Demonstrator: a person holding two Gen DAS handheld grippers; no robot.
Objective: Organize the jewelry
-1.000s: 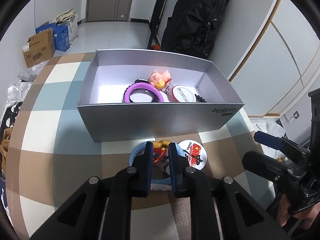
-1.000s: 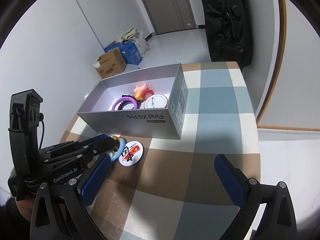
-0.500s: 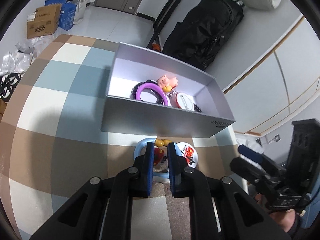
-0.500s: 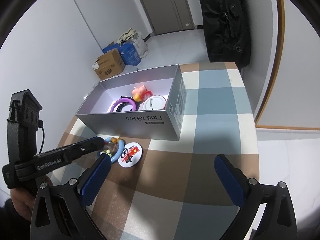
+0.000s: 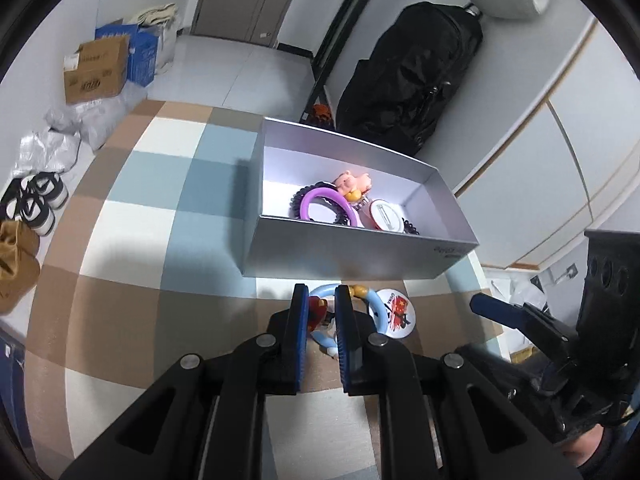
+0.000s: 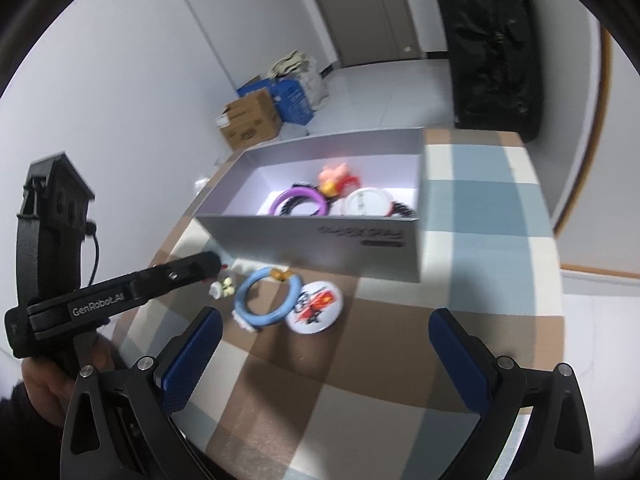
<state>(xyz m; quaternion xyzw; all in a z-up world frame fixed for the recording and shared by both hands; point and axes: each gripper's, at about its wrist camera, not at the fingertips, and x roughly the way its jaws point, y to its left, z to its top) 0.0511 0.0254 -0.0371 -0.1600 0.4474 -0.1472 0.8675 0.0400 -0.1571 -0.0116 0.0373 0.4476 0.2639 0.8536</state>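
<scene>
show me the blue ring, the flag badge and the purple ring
blue ring (image 6: 294,289): right wrist view, right side of the band
flag badge (image 6: 315,307): right wrist view, middle of its printed face
purple ring (image 5: 307,203): left wrist view, left arc of the band

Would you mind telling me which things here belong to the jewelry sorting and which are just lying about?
Job:
grey box
purple ring
pig charm
blue ring
flag badge
red charm in the left gripper

Lying about:
black bag
cardboard boxes
shoes
</scene>
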